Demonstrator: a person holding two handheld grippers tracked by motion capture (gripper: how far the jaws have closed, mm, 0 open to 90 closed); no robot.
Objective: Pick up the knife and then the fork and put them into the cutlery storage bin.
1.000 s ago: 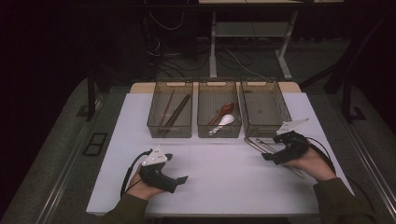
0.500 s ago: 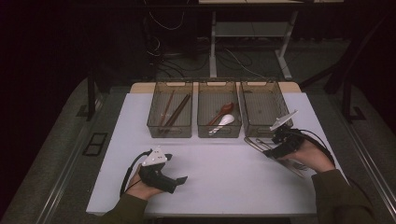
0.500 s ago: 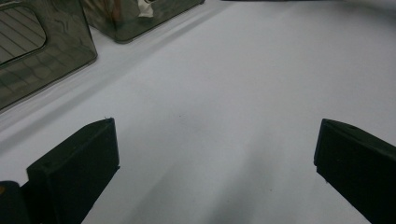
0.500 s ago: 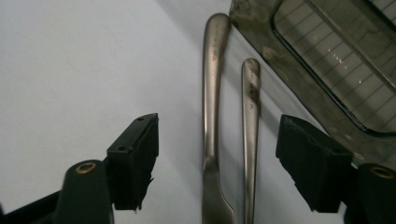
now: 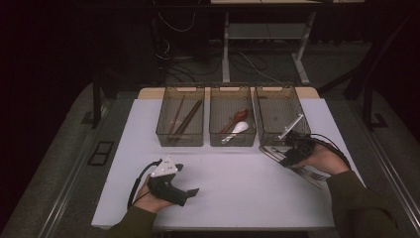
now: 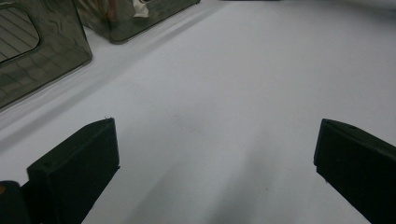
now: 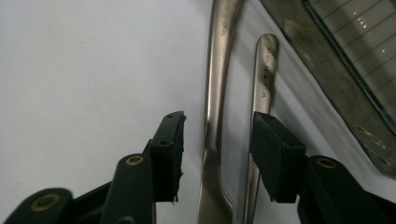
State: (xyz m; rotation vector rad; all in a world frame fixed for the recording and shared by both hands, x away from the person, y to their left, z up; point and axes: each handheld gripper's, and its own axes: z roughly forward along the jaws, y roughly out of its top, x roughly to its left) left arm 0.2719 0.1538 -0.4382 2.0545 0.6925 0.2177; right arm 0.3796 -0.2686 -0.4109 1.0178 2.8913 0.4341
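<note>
We saw the right gripper (image 7: 215, 133) low over the table (image 5: 237, 183), its jaws apart, with one steel handle (image 7: 215, 93) lying between them and not yet clamped. A second handle (image 7: 262, 79) lay just beside it, next to the right bin (image 5: 282, 115). The left gripper (image 6: 215, 154) rested near the table's front edge, its jaws wide apart and holding nothing. The middle bin (image 5: 232, 119) held two spoons (image 5: 236, 124).

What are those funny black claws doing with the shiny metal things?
A person holds a claw in each hand. The right gripper is open around one of two metal utensil handles lying on the white table, beside the right-hand bin. It hasn't closed yet. The left gripper sits open over bare table.
</note>
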